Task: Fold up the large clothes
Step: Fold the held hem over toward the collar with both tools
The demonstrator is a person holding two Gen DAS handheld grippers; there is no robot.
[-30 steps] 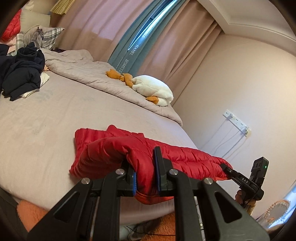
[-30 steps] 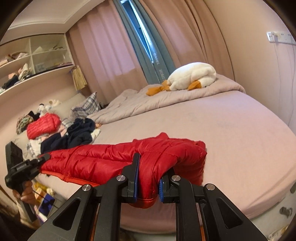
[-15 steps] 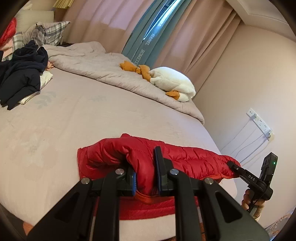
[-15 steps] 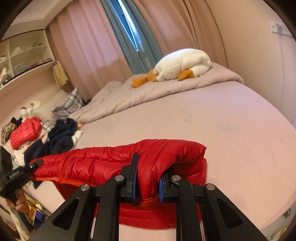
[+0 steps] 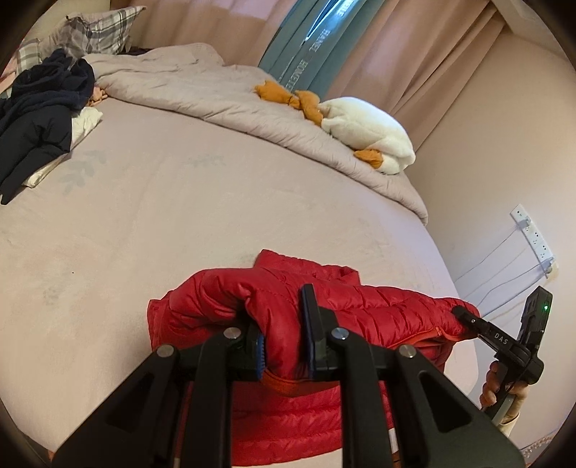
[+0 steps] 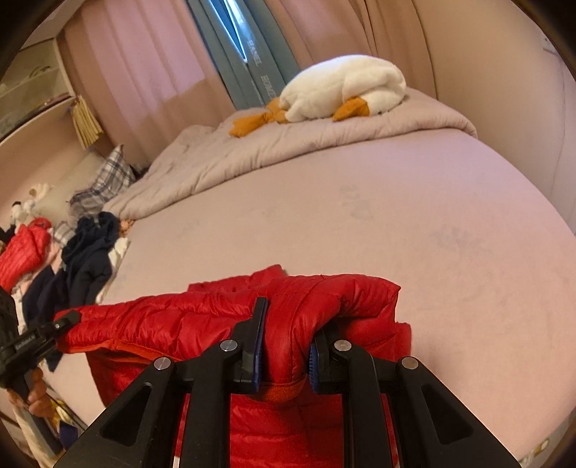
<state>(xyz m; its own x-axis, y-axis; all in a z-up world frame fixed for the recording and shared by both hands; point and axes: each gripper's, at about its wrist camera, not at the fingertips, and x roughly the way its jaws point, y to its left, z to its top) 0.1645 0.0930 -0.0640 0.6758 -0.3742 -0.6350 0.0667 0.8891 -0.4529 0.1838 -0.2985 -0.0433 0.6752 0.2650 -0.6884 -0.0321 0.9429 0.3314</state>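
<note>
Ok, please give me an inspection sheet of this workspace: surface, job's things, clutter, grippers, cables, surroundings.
Surface: bed with a pinkish sheet, grey duvet bunched along the far side.
Job's things: red puffer jacket at the near edge, partly folded over itself.
Clutter: dark clothes, plaid pillow, white plush duck, second red jacket.
Grippers: left gripper and right gripper, jaws shut on the red puffer jacket.
Cables: wires hanging from the wall power strip.
Surroundings: curtains, shelves.
</note>
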